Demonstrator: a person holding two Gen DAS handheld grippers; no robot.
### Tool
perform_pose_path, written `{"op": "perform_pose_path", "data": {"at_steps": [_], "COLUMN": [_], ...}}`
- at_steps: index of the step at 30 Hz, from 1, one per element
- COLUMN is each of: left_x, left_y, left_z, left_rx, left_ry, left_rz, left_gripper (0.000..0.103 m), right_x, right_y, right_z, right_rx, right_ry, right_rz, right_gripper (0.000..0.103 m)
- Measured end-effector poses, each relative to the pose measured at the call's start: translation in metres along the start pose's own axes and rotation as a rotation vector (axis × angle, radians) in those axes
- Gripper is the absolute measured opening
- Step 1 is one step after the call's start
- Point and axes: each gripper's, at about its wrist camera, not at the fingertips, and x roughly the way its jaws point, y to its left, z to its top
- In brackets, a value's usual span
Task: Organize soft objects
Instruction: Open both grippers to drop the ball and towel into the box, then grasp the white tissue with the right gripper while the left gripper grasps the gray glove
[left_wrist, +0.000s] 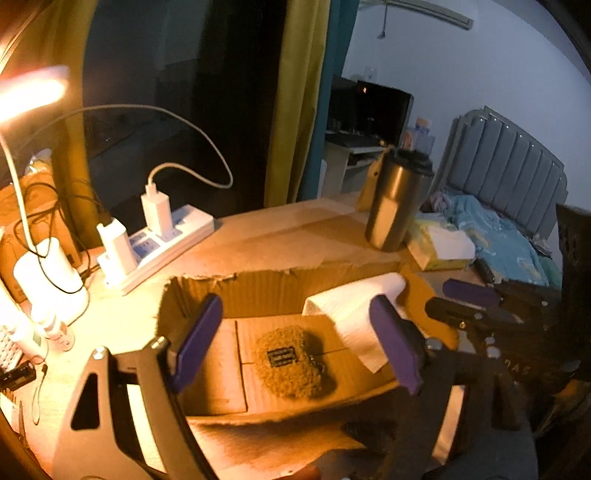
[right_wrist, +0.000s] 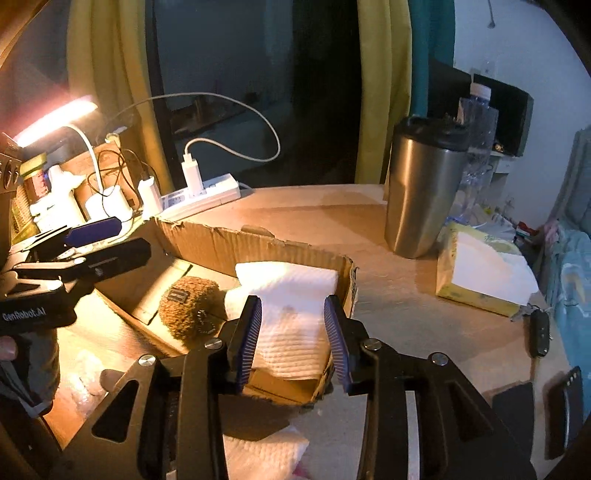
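Oddly, only the right view shows a key fob at right; both tongs, left and right, gape empty over the box.

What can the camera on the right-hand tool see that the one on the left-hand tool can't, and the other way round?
Only the right wrist view shows a clear plastic bottle behind the steel cup, a car key on the table, and a loose paper towel in front of the box.

Only the left wrist view shows the padded grey headboard.

Both show the cardboard box holding the fuzzy brown pouch and the folded white paper towel, plus the steel cup and tissue box.
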Motion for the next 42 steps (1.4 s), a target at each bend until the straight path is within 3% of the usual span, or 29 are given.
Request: {"op": "perform_pose_path", "data": {"at_steps": [29, 42], "left_x": [-0.121, -0.141], "left_y": [-0.037, -0.050], "left_z": [-0.029, -0.057], "left_rx": [0.017, 0.030], "left_ry": [-0.147, -0.128], "left_rz": [0.015, -0.019], "left_gripper": [0.083, 0.083], "right_x": [-0.117, -0.144], "right_y": [0.021, 0.022], "right_z": [-0.033, -0.060], "right_rx": [-0.009, 0.018], "right_ry": [-0.191, -0.199], "right_rz": [-0.024, -0.053], "right_gripper": [0.046, 0.046]}}
